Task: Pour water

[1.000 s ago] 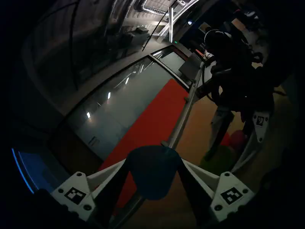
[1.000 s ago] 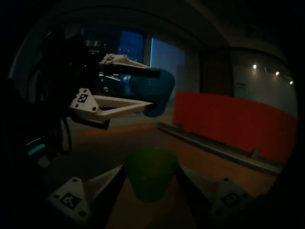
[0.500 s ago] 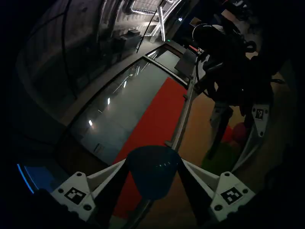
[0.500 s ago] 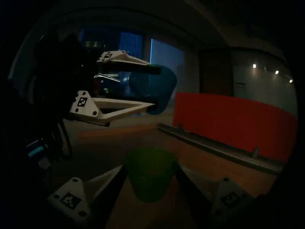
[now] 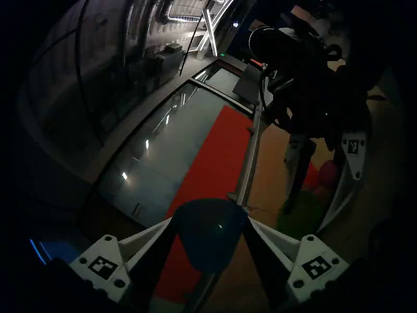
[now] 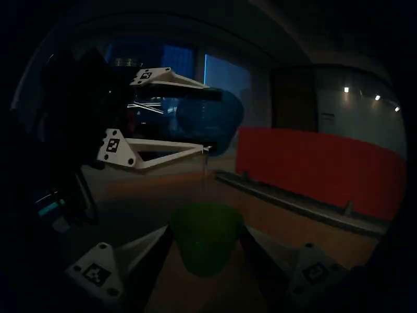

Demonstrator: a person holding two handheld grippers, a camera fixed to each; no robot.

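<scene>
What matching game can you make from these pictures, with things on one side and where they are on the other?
Things:
1. blue cup
2. green cup
3. red panel
4. thin water stream

Places and states:
A. standing in the background, behind both cups
B. tipped sideways in the left gripper
C. upright in the right gripper
D. falling from one cup towards the other

Pairs: 1-B, 2-C, 3-A, 4-D.
</scene>
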